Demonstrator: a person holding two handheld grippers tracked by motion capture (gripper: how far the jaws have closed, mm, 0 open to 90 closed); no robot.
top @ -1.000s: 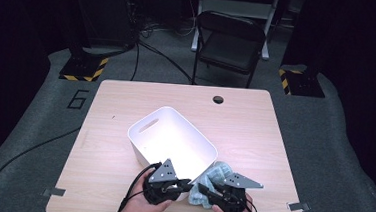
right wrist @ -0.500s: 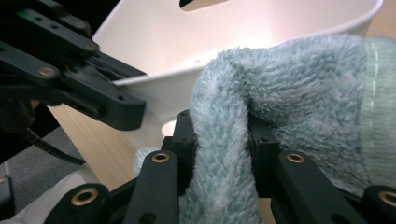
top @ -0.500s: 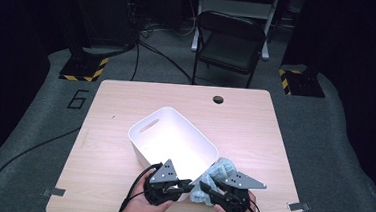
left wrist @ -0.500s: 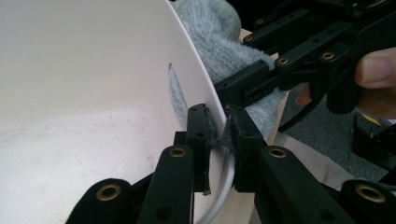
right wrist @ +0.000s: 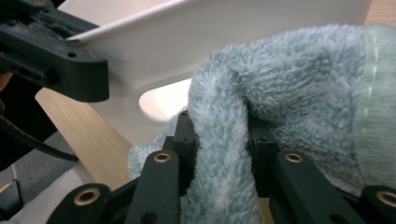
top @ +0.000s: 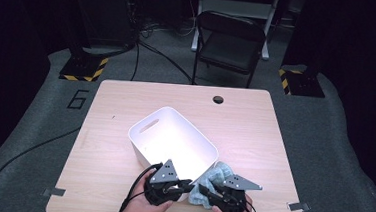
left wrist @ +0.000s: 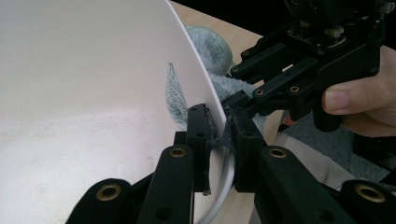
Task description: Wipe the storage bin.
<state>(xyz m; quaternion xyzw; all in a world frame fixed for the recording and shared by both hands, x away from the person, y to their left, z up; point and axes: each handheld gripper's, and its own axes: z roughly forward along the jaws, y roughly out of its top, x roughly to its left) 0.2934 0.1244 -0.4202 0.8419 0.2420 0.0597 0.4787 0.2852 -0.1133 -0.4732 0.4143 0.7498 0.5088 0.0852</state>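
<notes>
- White plastic tub (top: 173,142), rounded rectangle with slot handles, sits turned at an angle on the pale wooden table (top: 126,101), its near corner close to the table's near edge. Inside looks bare and brightly lit in the high view.
- Left gripper view: a grey strip of pile (left wrist: 176,98) shows against the tub wall by the rim; cannot tell whether it lies inside or shows through a handle slot.
- Left gripper (top: 183,187): jaws narrow, pinching the tub's thin white rim (left wrist: 212,105), one jaw inside the wall, one outside.
- Fluffy pale blue-grey towel (top: 212,180) lies bunched on the table just outside the tub's near right wall, touching it.
- Right gripper (top: 204,190): jaws have just been closing and are clamped on a fold of the towel (right wrist: 219,154), pile bulging between both pads.
- Right gripper view: a handle slot in the tub wall (right wrist: 163,100) sits just behind the gripped fold.
- The two grippers are close together at the tub's near corner; the tub wall stands between the towel and the tub's inside.
- Open tabletop left, right and beyond the tub; a round cable hole (top: 218,99) near the far edge.
- Black folding chair (top: 228,46) beyond the table; yellow-black striped bases (top: 83,69) on the grey floor.
</notes>
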